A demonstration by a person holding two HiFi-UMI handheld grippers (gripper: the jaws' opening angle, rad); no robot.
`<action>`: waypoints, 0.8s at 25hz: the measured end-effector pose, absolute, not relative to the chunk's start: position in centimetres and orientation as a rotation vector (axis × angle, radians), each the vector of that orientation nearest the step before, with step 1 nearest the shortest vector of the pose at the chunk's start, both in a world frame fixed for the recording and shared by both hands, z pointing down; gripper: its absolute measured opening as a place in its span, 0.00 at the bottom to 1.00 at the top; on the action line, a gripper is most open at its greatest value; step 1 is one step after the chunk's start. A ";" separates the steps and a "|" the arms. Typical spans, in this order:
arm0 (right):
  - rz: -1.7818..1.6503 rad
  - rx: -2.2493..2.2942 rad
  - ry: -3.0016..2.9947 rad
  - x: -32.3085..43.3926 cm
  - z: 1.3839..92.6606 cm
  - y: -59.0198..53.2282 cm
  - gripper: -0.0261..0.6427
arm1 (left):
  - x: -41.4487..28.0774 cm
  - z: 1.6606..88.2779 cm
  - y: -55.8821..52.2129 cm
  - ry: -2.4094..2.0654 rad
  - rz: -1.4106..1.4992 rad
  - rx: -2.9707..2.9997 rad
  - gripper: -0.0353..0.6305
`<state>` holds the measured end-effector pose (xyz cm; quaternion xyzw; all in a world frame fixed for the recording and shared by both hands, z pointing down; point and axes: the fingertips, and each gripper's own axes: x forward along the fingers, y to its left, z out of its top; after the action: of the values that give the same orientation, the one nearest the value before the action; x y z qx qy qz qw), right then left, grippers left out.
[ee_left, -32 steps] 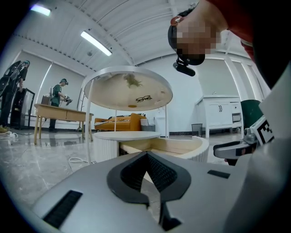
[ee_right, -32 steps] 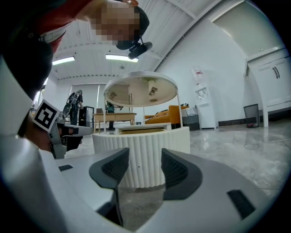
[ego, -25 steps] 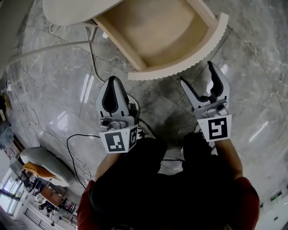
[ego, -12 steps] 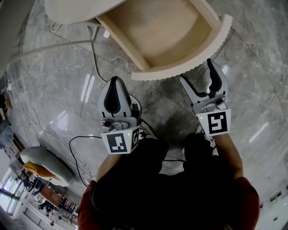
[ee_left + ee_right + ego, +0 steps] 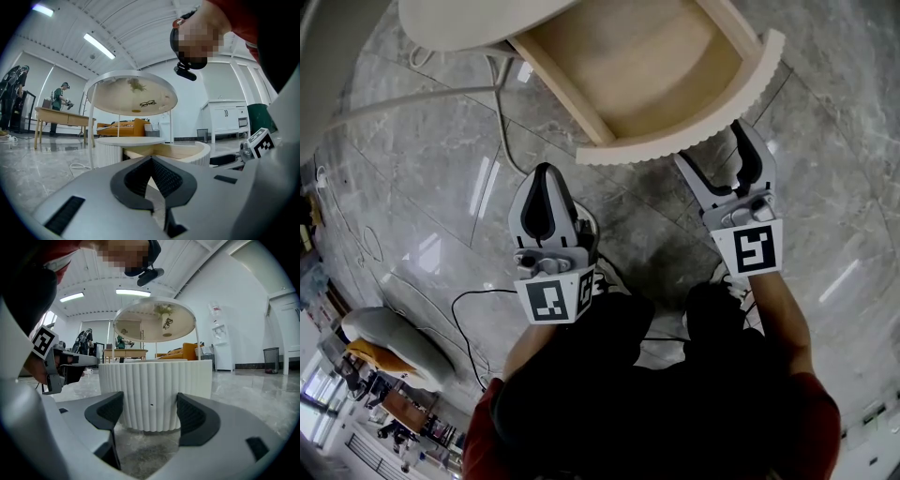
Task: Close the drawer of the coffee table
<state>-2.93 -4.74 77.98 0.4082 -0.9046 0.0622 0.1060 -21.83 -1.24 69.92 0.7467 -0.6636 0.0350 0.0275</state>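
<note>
Coffee table w/ open drawer, top centre of frame.
Table (image 5: pixel 469 23) upper left; drawer (image 5: pixel 628 66) pulled out. R gripper (image 5: pixel 712 155), jaws wide, has crept up to the ribbed front: push looks imminent. L gripper (image 5: pixel 542 187), jaws together, empty, mid-left.

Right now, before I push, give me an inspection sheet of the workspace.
Surface: grey marble floor, glossy.
Job's things: cream fluted wooden drawer, open, empty, pulled out of round cream coffee table.
Clutter: dark spectacles on the table's raised top.
Grippers: left gripper jaws together, empty; right gripper jaws apart, facing the drawer front.
Cables: white cable beside the table; black cable near the person.
Surroundings: wooden desk, orange sofa, white cabinet.
</note>
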 end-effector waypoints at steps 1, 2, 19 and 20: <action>0.182 1.198 -2.664 -3.1 78.0 -5.0 0.55 | -21.9 69.9 -1.3 -2.050 0.105 2.304 0.07; 0.179 1.194 -2.664 -3.2 77.9 -5.3 0.55 | -21.9 69.8 -1.3 -2.052 0.102 2.302 0.07; 0.140 1.206 -2.720 -8.2 77.4 -12.8 0.55 | -22.2 70.0 -2.2 -2.033 0.100 2.296 0.07; 0.139 1.208 -2.719 -8.6 77.4 -13.2 0.55 | -22.1 70.2 -2.2 -2.023 0.113 2.299 0.07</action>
<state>-8.62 -13.20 77.43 0.4042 -0.9098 0.0467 0.0812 -22.13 -2.18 70.15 0.7497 -0.6596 0.0369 0.0386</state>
